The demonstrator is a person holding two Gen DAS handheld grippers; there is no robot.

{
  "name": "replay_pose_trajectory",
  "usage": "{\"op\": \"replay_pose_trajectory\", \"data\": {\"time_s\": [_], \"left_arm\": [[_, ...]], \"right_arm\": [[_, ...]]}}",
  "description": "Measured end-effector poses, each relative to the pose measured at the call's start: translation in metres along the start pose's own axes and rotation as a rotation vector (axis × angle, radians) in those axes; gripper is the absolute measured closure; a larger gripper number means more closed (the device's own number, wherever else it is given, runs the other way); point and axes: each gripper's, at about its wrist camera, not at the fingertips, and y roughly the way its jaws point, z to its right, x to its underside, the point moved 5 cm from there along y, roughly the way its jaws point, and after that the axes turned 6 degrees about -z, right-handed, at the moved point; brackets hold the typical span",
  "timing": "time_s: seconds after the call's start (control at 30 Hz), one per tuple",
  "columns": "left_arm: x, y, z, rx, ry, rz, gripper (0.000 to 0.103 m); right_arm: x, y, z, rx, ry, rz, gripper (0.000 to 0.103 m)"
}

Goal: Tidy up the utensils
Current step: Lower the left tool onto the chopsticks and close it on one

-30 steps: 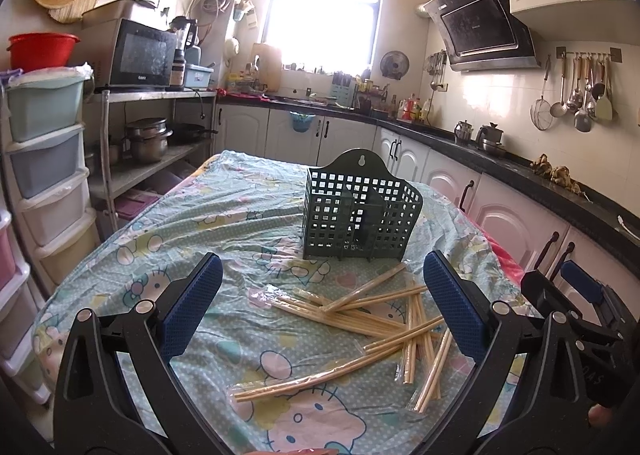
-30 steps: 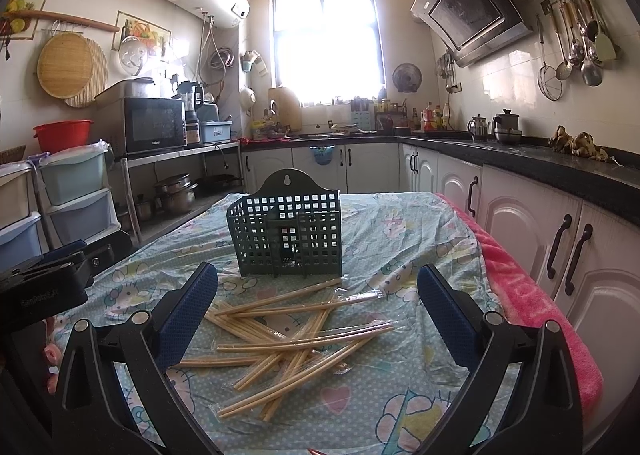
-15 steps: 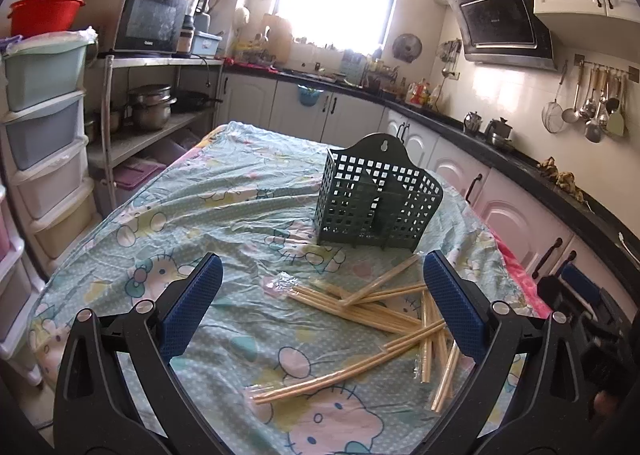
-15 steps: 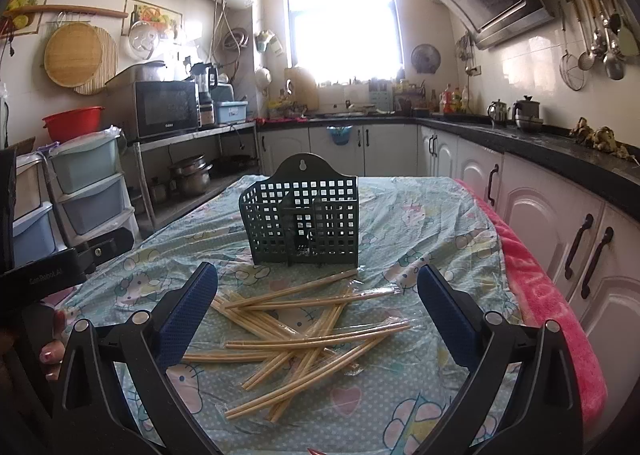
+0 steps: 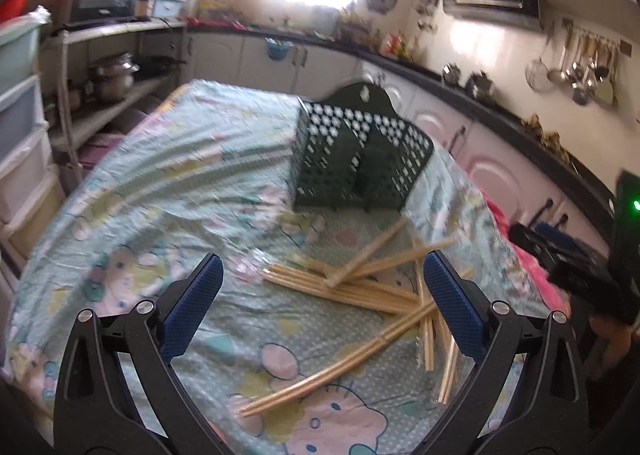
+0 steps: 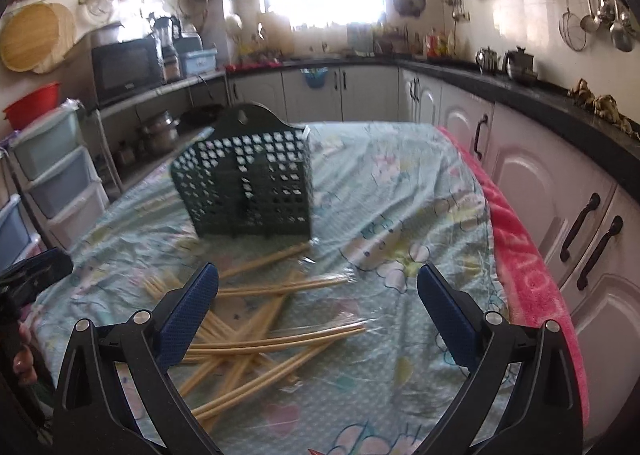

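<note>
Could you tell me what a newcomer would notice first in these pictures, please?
A loose heap of wrapped wooden chopsticks lies criss-crossed on the cartoon-print tablecloth. Just behind it stands a dark green slotted utensil basket. Both the left gripper and right gripper are open and empty above the heap.

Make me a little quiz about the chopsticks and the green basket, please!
1. True or false: the chopsticks are already inside the green basket.
2. What covers the table? A) a cartoon cloth B) newspaper C) bare wood
3. Fill in: both the left gripper and the right gripper are wide ____ and hold nothing.

Key: 1 false, they lie in a loose pile on the cloth in front of the basket. 2 A. 3 open.
</note>
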Motion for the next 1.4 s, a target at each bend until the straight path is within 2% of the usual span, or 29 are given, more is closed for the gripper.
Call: {"op": "replay_pose_trajectory", "data": {"time_s": [0.13,0.2,0.27,0.4,0.47,0.6,0.73,1.0,1.2,1.33,1.4], "left_arm": [[0.007,0.021,0.004,0.058,-0.014,-0.065,0.022],[0.008,0.03,0.004,0.064,-0.014,-0.088,0.033],[0.01,0.038,0.004,0.077,-0.016,-0.108,0.037],[0.013,0.051,0.0,0.104,-0.033,-0.15,0.042],[0.013,0.056,-0.002,0.119,-0.053,-0.161,0.043],[0.013,0.064,-0.006,0.139,-0.084,-0.178,0.051],[0.015,0.075,-0.005,0.141,-0.077,-0.204,0.052],[0.019,0.092,-0.009,0.158,-0.096,-0.249,0.066],[0.017,0.095,-0.01,0.168,-0.106,-0.244,0.083],[0.016,0.097,-0.009,0.172,-0.106,-0.246,0.092],[0.017,0.096,-0.009,0.173,-0.102,-0.242,0.094]], "right_arm": [[0.002,0.026,0.01,0.008,0.002,-0.089,0.019],[0.003,0.041,0.016,0.004,0.019,-0.131,0.023],[0.002,0.054,0.021,-0.002,0.033,-0.162,0.03],[0.002,0.075,0.029,-0.023,0.065,-0.213,0.04],[0.002,0.084,0.032,-0.03,0.081,-0.239,0.05],[0.001,0.097,0.037,-0.065,0.108,-0.282,0.062],[-0.001,0.105,0.04,-0.09,0.127,-0.3,0.064],[0.002,0.12,0.044,-0.152,0.167,-0.345,0.064],[0.004,0.123,0.048,-0.183,0.193,-0.354,0.08],[0.003,0.119,0.048,-0.184,0.185,-0.337,0.097],[0.002,0.115,0.049,-0.182,0.177,-0.323,0.099]]}}
